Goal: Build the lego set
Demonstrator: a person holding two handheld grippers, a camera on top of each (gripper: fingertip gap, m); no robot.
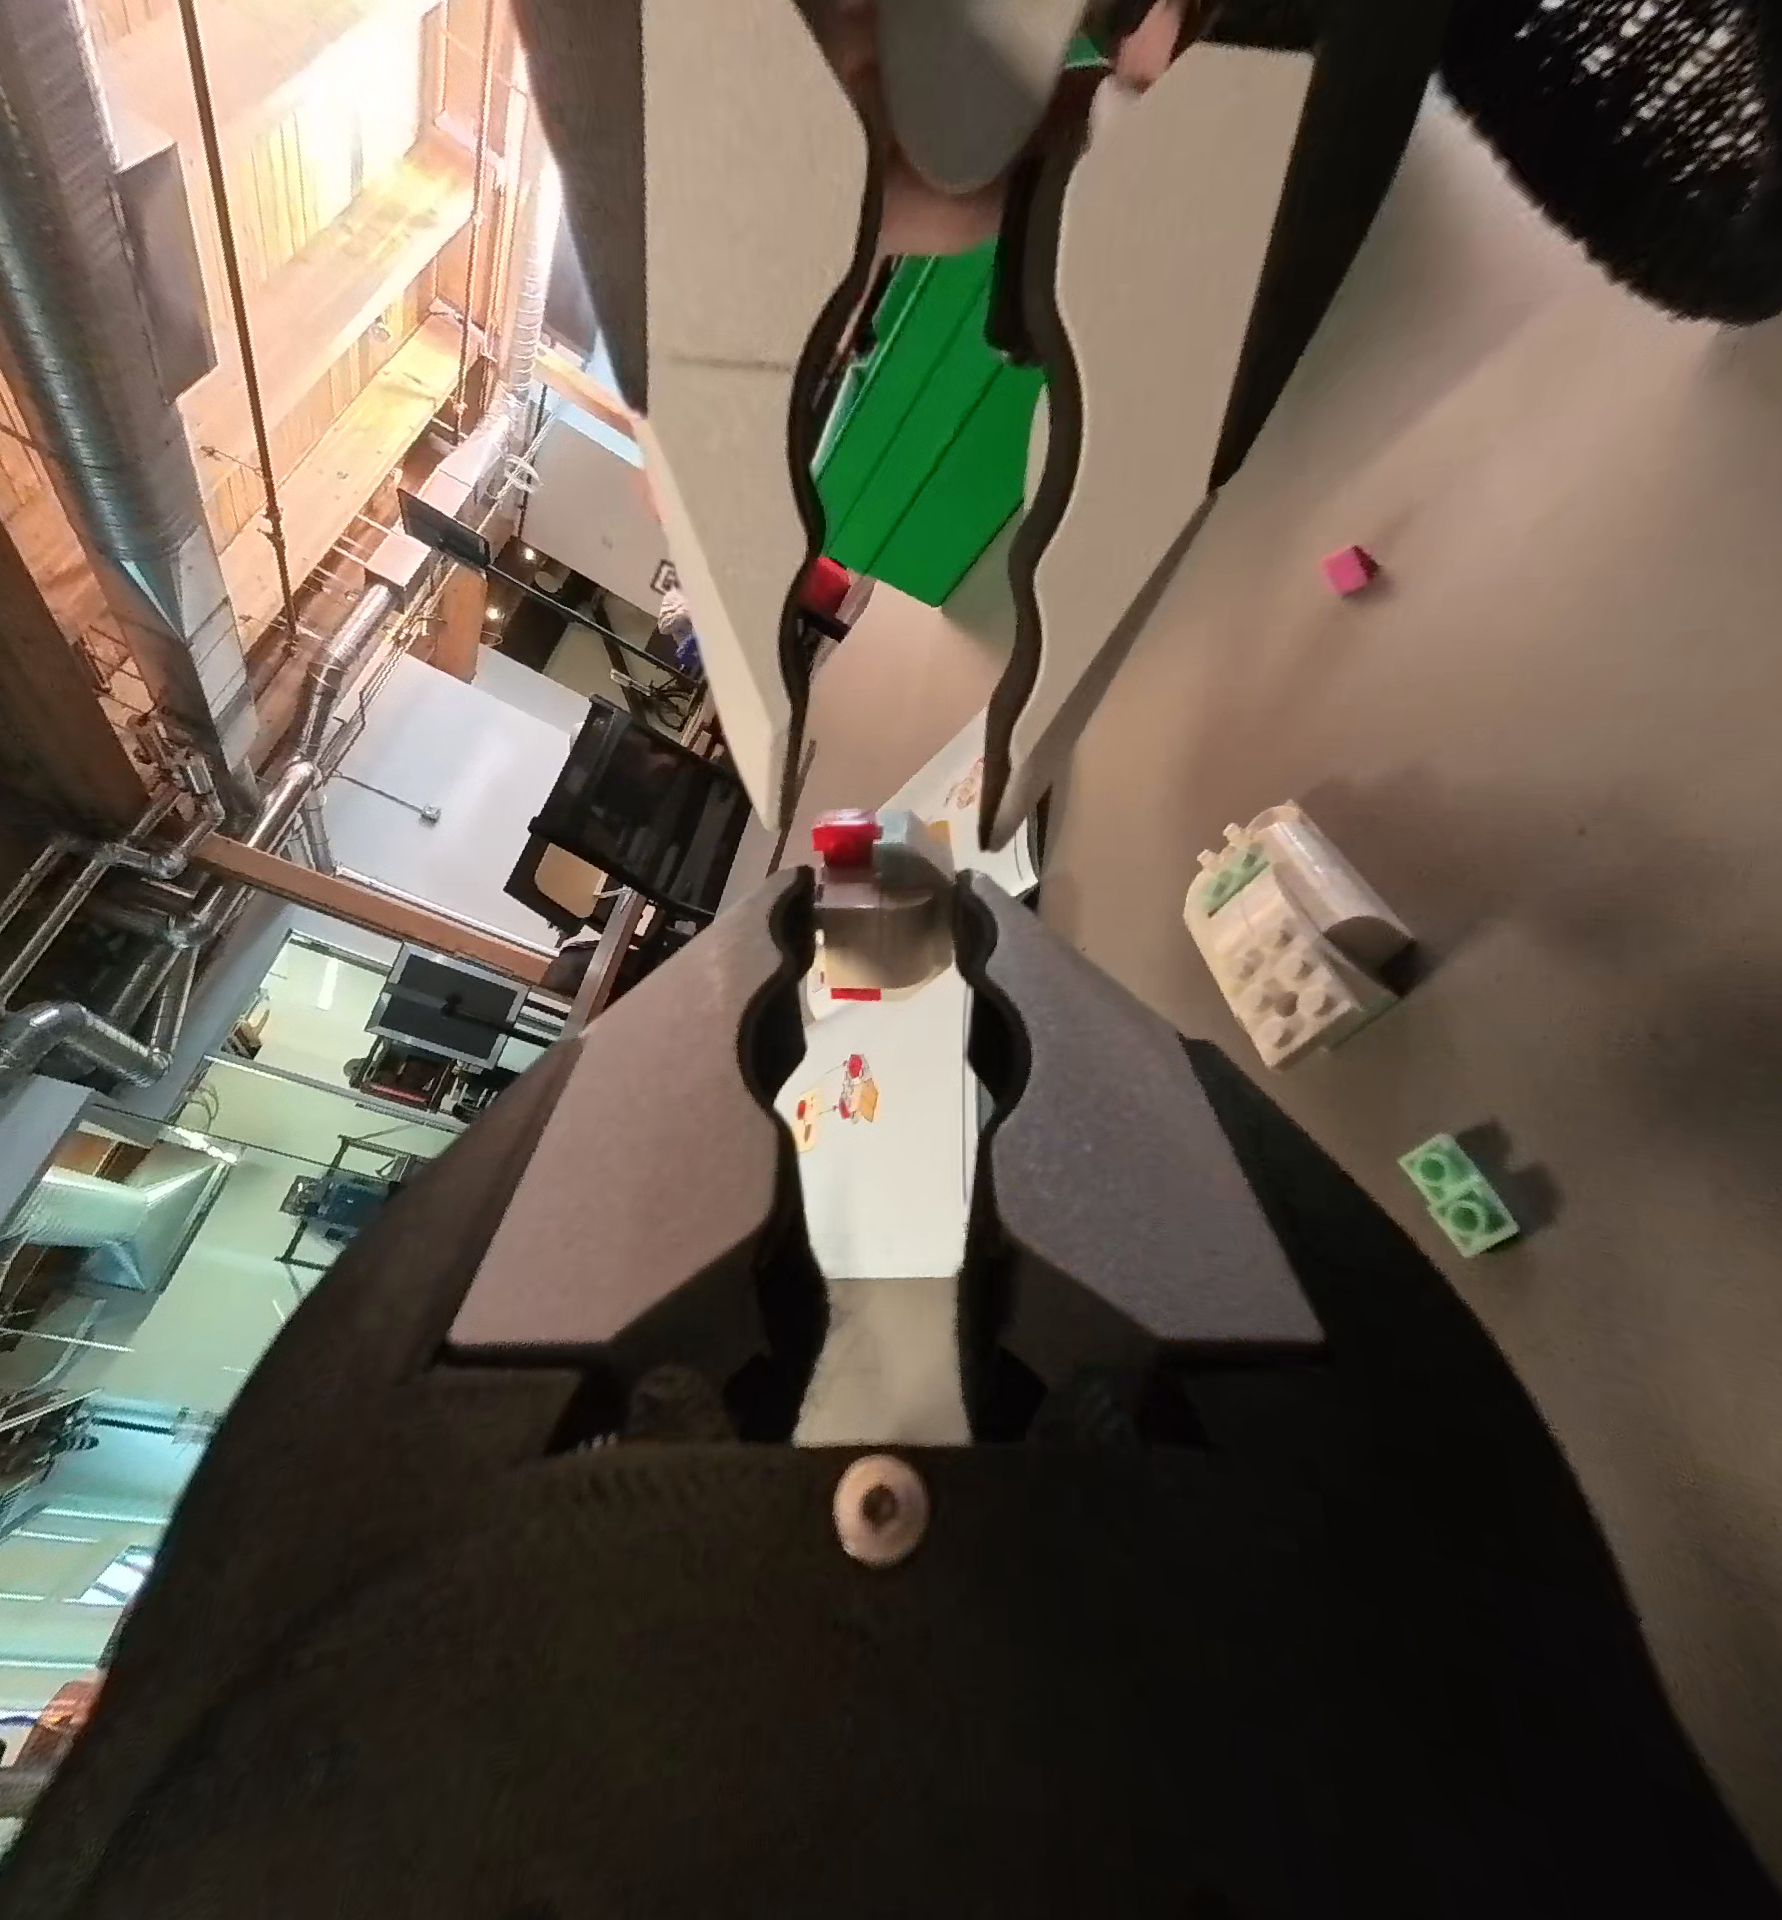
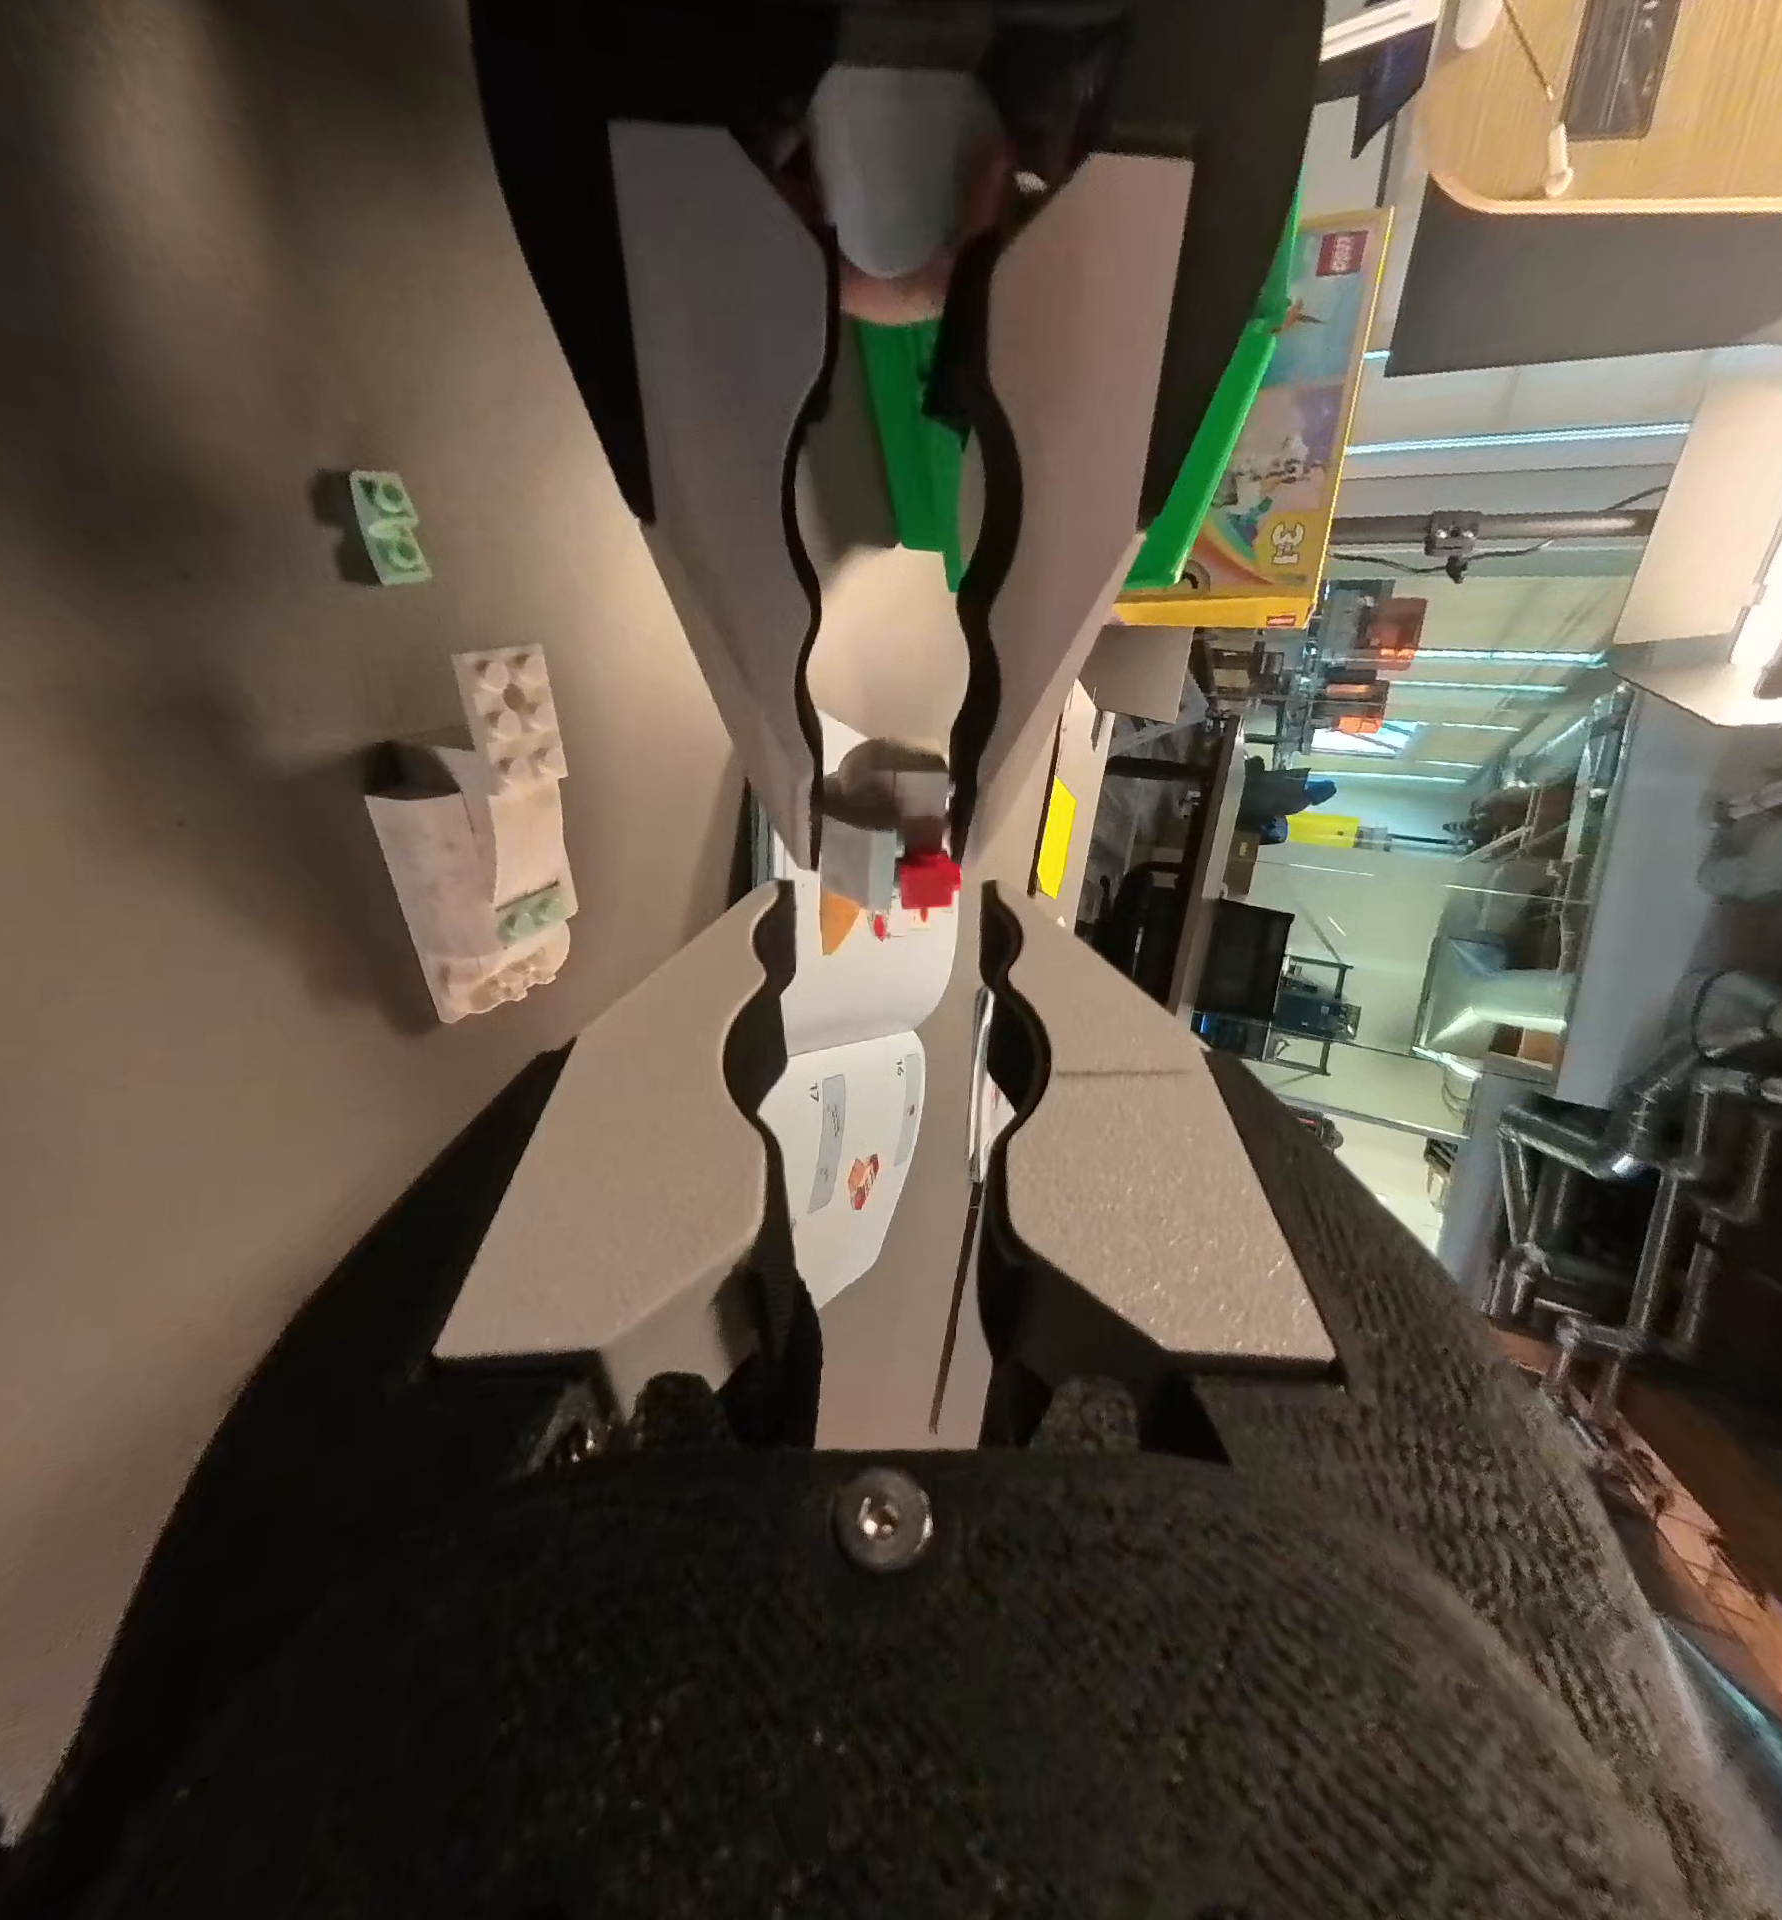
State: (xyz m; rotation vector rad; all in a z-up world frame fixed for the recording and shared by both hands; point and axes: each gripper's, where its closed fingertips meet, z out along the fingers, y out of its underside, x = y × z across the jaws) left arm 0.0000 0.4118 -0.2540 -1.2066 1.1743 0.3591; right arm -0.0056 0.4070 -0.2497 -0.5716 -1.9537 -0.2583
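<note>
My left gripper [image 1: 882,885] is shut on a small grey lego piece [image 1: 882,920] with a red stud part [image 1: 845,836] sticking out past its tips. It holds the piece in the air, tip to tip with my right gripper. My right gripper [image 2: 887,899] is open, its light fingers just short of the grey and red piece [image 2: 882,862]. In the left wrist view the right gripper [image 1: 887,826] comes in from the top. In the right wrist view the left gripper [image 2: 887,831] comes in from the top. Both views are rolled sideways.
On the grey table [image 1: 1489,727] lie a white lego assembly with pale green parts [image 1: 1292,935] [image 2: 492,831], a pale green two-stud brick [image 1: 1458,1195] [image 2: 388,525] and a small pink brick [image 1: 1349,571]. The instruction booklet [image 2: 856,1143] lies behind the grippers, and the green and yellow set box [image 2: 1251,416] stands beyond. Both grippers' tips are close together, under 4 cm apart.
</note>
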